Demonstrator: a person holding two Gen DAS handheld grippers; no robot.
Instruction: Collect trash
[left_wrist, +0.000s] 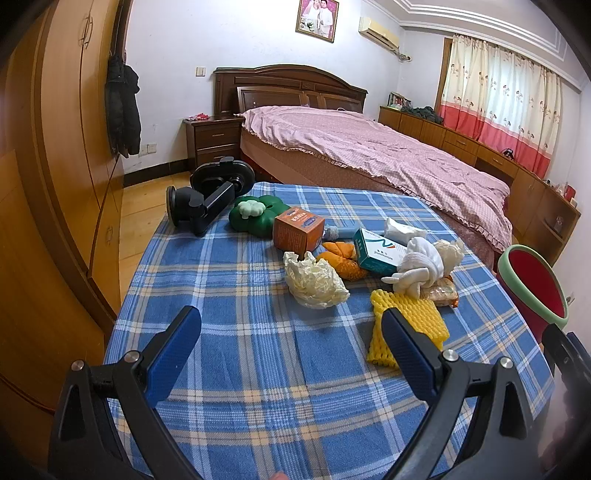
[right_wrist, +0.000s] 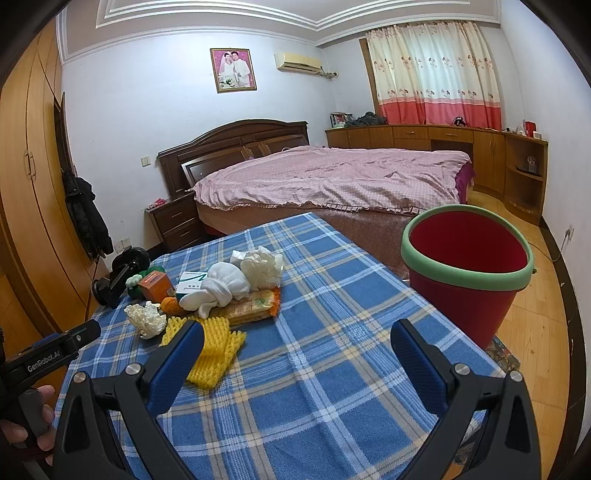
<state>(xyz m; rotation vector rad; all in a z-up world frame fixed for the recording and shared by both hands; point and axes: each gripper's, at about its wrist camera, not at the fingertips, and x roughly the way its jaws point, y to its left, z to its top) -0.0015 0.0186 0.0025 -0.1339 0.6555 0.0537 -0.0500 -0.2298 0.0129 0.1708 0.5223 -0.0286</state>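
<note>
With both my left gripper (left_wrist: 291, 326) and right gripper (right_wrist: 297, 341) spread empty, I'd pinch the soft, light yellow foam net (left_wrist: 410, 326) by its near edge.

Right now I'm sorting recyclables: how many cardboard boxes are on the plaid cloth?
2. The orange box stands at the pile's left, beside the green clover-shaped thing. The white-and-teal box lies farther right, against the knotted white cloth. Others may be hidden beneath.

Trash pile (left_wrist: 369, 258) (loose) beside bin (right_wrist: 466, 280).
</note>
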